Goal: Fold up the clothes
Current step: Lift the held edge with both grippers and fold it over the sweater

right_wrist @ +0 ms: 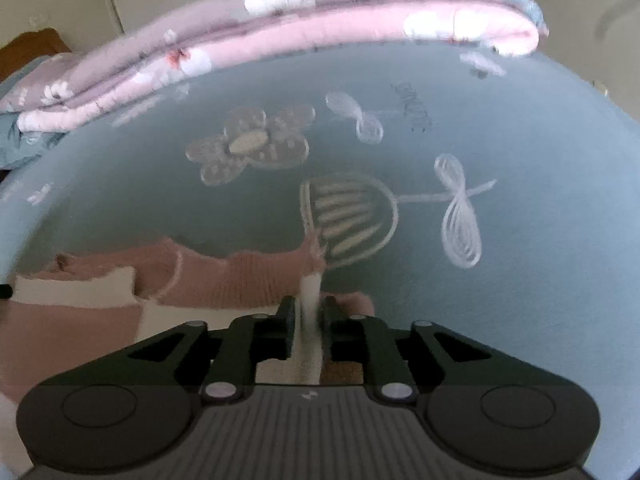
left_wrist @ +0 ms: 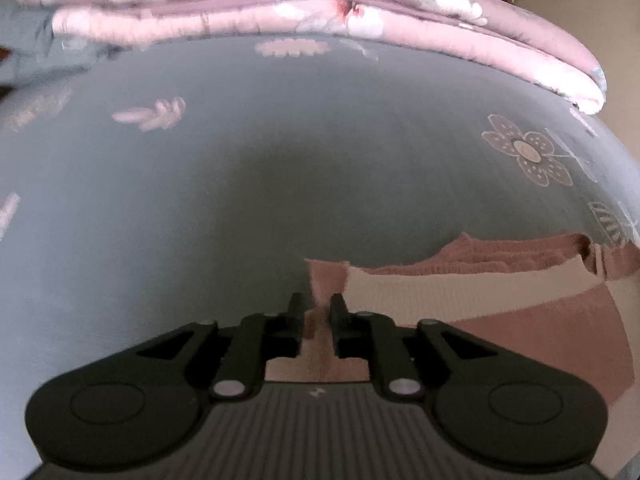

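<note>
Both grippers had hold of the pink-and-cream sweater there, on the blue-grey sheet on the near side of the folded pink quilt. The left gripper was pinched on a pink corner, the right gripper clamped on a thin cream-and-pink edge, further along the sweater from the quilt's rounded end. The danger, I reckoned, was in that right-hand bite: it looked shallow, only a ridge of knit between the pads, so it could slip out on a lift. If one hand rose faster than the other, the garment would skew and crease. The slack middle, sagging toward the sheet, could drag and bunch.
</note>
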The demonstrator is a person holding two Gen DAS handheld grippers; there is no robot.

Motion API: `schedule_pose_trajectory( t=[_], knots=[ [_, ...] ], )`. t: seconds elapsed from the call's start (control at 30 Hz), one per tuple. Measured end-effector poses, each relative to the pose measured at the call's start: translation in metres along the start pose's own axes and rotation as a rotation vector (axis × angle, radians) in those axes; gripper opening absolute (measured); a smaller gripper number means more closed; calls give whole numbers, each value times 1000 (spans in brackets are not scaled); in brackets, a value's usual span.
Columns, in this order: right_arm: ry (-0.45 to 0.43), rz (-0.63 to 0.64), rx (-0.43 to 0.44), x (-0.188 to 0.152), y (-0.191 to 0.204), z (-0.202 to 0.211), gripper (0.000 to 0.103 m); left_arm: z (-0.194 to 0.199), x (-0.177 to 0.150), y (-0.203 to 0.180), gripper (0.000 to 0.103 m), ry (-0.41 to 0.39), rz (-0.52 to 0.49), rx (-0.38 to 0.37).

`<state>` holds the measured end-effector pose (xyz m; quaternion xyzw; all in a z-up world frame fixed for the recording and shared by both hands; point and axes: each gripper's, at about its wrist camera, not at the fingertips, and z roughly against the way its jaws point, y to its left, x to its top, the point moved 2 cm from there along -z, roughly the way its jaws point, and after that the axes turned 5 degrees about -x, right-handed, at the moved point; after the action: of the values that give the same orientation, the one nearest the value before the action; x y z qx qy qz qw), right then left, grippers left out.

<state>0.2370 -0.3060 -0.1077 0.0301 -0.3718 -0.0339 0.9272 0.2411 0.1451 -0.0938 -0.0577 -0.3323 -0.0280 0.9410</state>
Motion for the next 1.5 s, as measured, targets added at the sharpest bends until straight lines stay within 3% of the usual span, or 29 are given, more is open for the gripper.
schedule_pose_trajectory(
  t=[0.1,0.13,0.2,0.27,0.3,0.4,0.53,0.57,0.67,0.77,0.83,0.93,1.03,1.13,1.27,1.33,1.43,1.5],
  knots=[
    [-18,6,48,0,-4,34,26,37,-10,-13,17,-31,-70,-25],
    [-5,3,80,-4,-3,43,26,47,-16,-20,23,-29,-88,-51],
    [64,-19,171,-16,0,51,26,61,-36,-43,34,6,-111,-139],
    [111,-6,226,-36,10,57,26,65,-63,-70,35,45,-162,-232],
    [125,-1,220,-46,13,58,26,64,-74,-80,35,61,-194,-241],
    [166,-33,200,-74,9,54,27,55,-101,-94,35,97,-236,-240],
    [213,-91,172,-103,-14,45,24,35,-123,-67,37,168,-177,-173],
    [218,-112,182,-105,-19,46,24,38,-125,-61,37,159,-170,-191],
    [225,-102,155,-100,-14,56,26,49,-121,-59,36,209,-184,-148],
    [182,-62,199,-85,11,75,39,67,-109,-74,39,182,-213,-179],
    [170,-61,288,-78,38,80,40,70,-102,-91,46,151,-215,-231],
    [215,-36,394,-79,87,71,40,65,-96,-119,47,128,-220,-285],
    [253,52,398,-95,128,55,39,47,-105,-147,48,163,-265,-297],
    [289,115,365,-114,147,42,39,28,-124,-155,49,211,-331,-250],
    [266,122,365,-126,134,42,35,23,-134,-138,56,215,-317,-254],
    [268,80,354,-123,114,43,35,28,-134,-124,56,221,-290,-264],
    [270,0,357,-122,80,46,35,37,-136,-100,71,237,-244,-236],
    [260,-81,367,-123,53,51,36,41,-140,-80,71,243,-202,-216]
  ],
)
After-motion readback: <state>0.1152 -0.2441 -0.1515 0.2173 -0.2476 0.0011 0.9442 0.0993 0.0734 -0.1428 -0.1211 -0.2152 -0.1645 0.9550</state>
